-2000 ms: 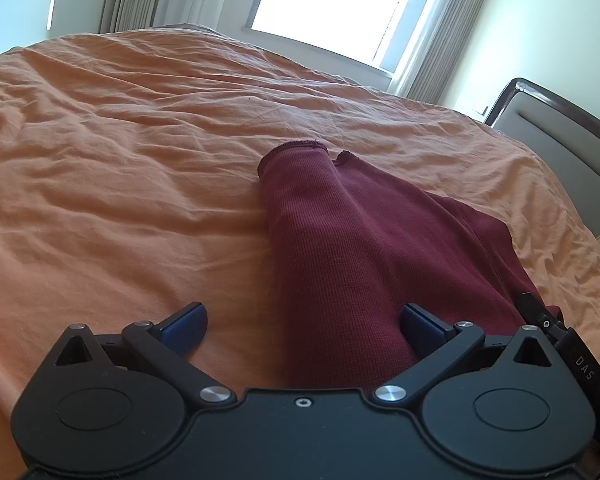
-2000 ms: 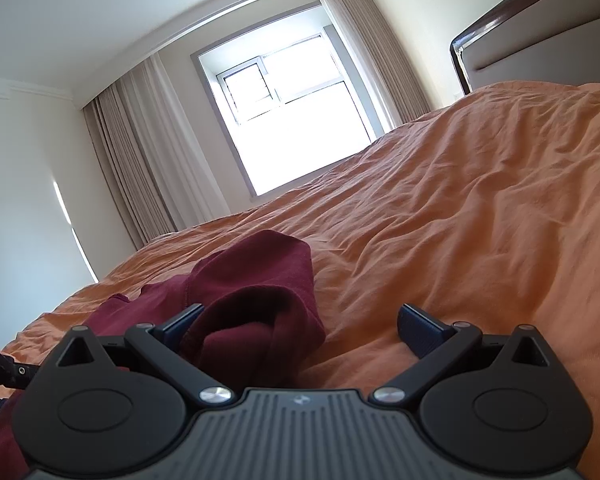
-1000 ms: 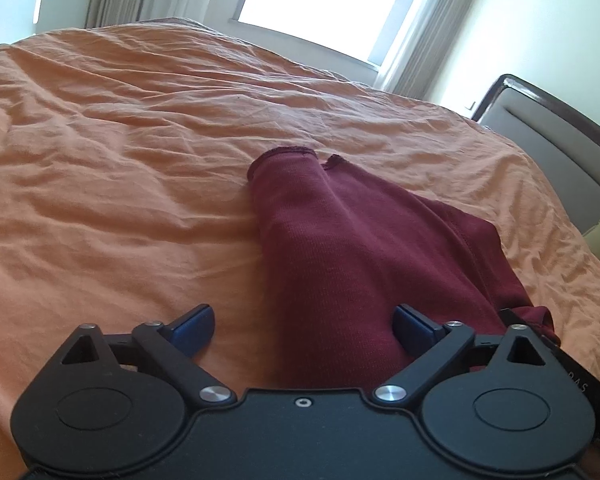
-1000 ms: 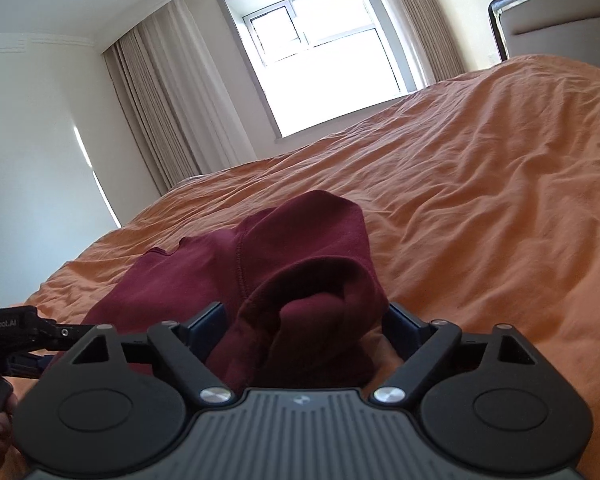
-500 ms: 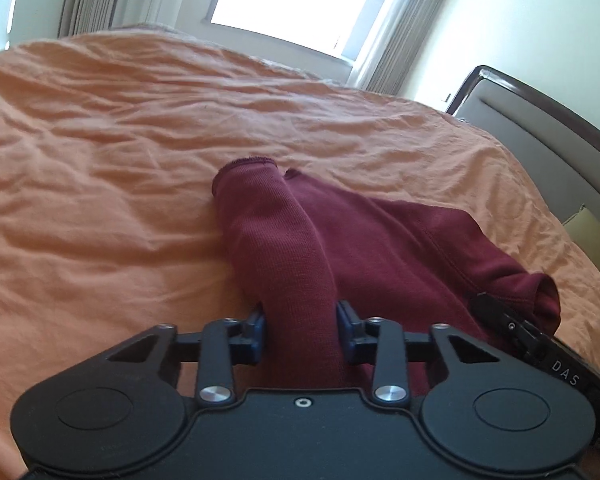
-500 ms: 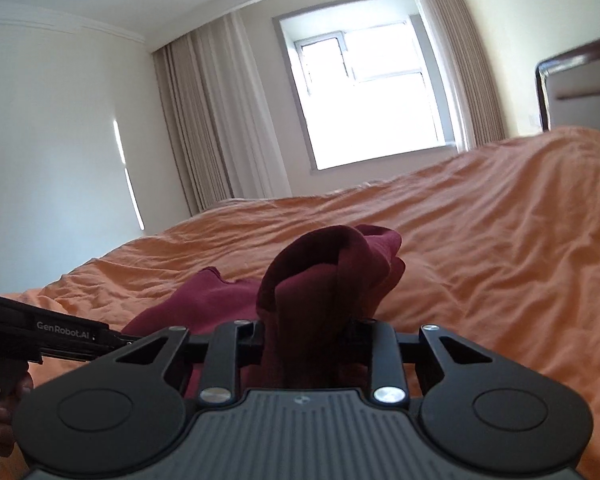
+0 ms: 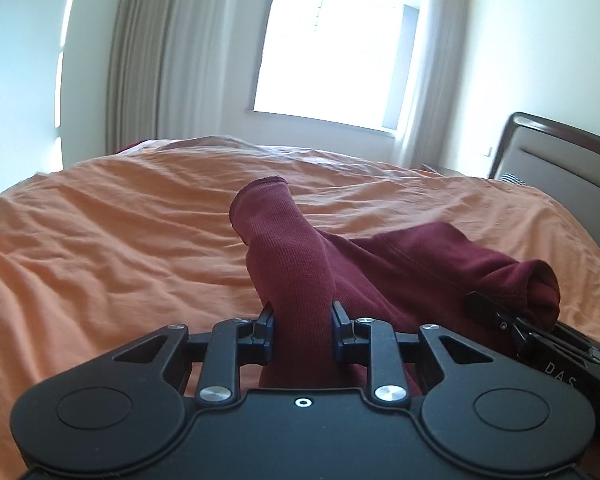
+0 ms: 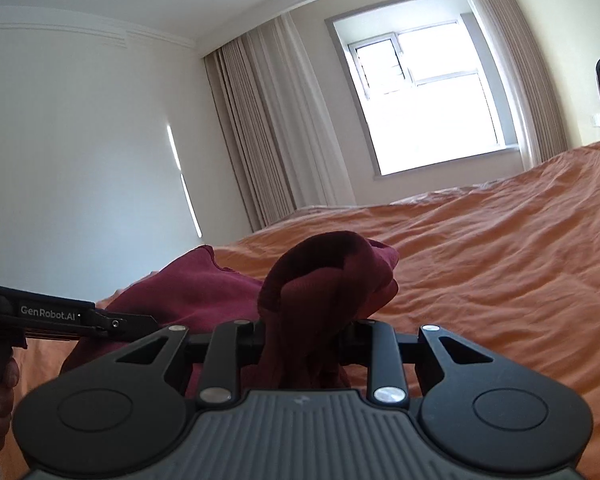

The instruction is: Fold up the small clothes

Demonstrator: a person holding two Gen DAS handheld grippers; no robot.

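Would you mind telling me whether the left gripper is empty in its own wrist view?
No, the left gripper is closing its jaws on a bunched part of the dark red garment, lifted off the orange bedspread.

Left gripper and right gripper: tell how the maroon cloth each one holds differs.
The left gripper pinches a long ribbed maroon sleeve that sticks out straight, cuff open. The right gripper pinches a thick bunched wad of the maroon garment, folded over itself. Both clamp the same garment above the orange bedspread.
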